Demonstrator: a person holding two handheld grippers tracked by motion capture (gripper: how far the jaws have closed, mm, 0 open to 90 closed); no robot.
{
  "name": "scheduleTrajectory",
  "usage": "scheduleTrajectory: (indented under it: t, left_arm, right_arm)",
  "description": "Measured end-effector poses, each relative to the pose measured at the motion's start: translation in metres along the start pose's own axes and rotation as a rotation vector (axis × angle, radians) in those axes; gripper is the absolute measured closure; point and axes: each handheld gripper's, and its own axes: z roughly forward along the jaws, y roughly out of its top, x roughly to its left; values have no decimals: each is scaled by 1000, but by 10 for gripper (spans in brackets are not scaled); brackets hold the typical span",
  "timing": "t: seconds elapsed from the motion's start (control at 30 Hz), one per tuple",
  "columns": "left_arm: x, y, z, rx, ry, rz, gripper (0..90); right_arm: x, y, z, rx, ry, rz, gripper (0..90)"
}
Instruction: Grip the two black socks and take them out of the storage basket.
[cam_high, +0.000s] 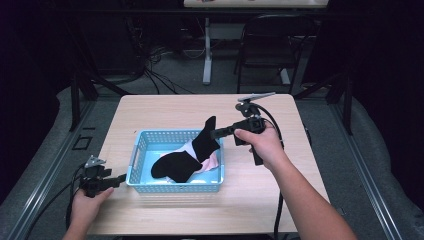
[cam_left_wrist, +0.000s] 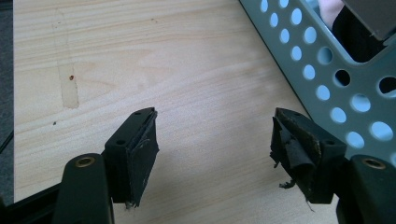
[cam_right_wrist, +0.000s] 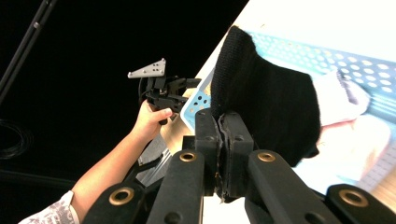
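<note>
On the surface, middle: a light blue basket (cam_high: 141, 150) with holed walls stands on the pale wooden surface (cam_high: 165, 107), its long side facing the person.
Basket contents: black socks (cam_high: 175, 166) lie heaped over a pink-and-white cloth (cam_high: 210, 162) toward the right end of the basket.
Lifted sock: one black sock (cam_high: 206, 137) rises out of the basket's far right corner, its upper end pulled up and to the right, its lower part draped over the pile.
Right gripper: the right gripper (cam_high: 216, 133) hangs above the basket's right edge, pointing left, held by the right hand (cam_high: 262, 142).
Right fingers: clenched together on the edge of the black sock (cam_right_wrist: 261, 102); in the right gripper view the pads (cam_right_wrist: 233, 135) meet with the cloth pinched between them.
Left gripper: the left gripper (cam_high: 120, 178) rests low at the near left, just beside the basket's left wall, held by the left hand (cam_high: 87, 205).
Left fingers: released, spread wide with bare wood between them (cam_left_wrist: 140, 149); nothing is grasped, and the basket wall (cam_left_wrist: 327, 88) lies close to the right-hand finger.
</note>
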Motion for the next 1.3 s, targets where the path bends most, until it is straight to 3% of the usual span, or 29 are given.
scheduleTrajectory:
  t: [0.3,0.77,1.07,1.3]
  left_arm:
    - [0,0,0,2,2,-1,314]
    - [-1,0,0,2,6,1,314]
    - [-1,0,1,5,7,4,314]
    - [-1,0,1,8,7,6,314]
  right_arm:
    - [-6,-7,-33,-65,2,15,870]
    - [-23,-29,-63,-91,-42,70,870]
    - [-43,-48,-67,-101,-74,110,870]
    - [-67,-61,-59,-72,-105,164,870]
